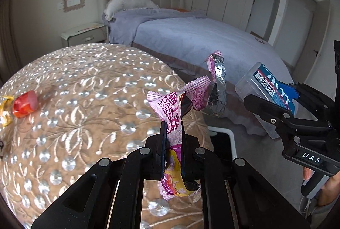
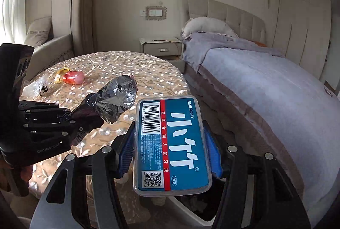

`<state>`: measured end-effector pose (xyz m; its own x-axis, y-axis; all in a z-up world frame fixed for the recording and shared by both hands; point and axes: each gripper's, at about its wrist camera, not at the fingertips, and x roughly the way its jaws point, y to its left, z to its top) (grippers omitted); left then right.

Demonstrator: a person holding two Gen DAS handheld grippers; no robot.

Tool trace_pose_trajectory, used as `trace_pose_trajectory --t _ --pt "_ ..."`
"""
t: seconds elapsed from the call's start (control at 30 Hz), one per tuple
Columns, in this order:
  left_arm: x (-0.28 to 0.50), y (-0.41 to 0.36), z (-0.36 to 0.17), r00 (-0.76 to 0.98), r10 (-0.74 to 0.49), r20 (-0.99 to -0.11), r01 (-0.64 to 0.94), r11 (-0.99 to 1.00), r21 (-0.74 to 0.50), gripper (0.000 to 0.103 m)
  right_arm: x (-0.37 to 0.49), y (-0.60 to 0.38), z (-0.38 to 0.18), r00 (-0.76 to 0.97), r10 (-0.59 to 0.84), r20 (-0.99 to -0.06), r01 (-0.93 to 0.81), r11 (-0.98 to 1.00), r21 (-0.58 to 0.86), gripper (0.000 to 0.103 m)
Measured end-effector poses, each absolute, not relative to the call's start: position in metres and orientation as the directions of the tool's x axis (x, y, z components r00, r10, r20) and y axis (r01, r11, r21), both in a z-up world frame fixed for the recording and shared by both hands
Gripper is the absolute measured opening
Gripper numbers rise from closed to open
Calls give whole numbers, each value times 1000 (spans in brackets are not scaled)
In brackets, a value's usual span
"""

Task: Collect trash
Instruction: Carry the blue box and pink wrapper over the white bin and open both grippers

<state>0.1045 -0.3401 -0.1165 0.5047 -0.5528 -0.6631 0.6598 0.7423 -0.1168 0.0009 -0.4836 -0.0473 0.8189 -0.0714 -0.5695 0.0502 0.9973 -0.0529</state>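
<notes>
Our left claw was clamped tight on a pink wrapper, its foil lining flaring toward one o'clock. Our right claw gripped a clear plastic box with a blue label between its blue pads. At ten o'clock on the round table lay a red wrapper, just beside a yellow scrap.

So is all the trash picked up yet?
Not yet. Nothing looks binned so far. The left gripper pinches a pink foil-lined snack wrapper, and the right gripper holds a clear plastic floss box with a blue label. A red candy wrapper remains on the round table.
</notes>
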Motion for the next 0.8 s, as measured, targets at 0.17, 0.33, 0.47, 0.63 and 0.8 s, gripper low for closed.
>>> trace_pose_trajectory --t 0.17,0.33,0.47,0.63,0.8 --pt "103 -384 -129 451 -568 -688 708 697 -111 9 -8 -512 -60 800 -128 -586 116 992 -58 59" --pt "93 -438 -142 393 -575 -717 771 631 -83 9 -10 -544 -75 777 -164 -608 175 984 -42 59" --pt "87 -478 -163 342 -571 -746 810 582 -75 9 -15 -566 -88 760 -187 -623 219 975 -26 59" --pt "87 -511 -198 283 -550 -786 832 548 -84 9 -12 -594 -108 736 -195 -648 252 968 -5 59" --pt "95 -536 -229 261 -527 -809 839 539 -80 9 3 -617 -144 701 -173 -691 266 964 29 59"
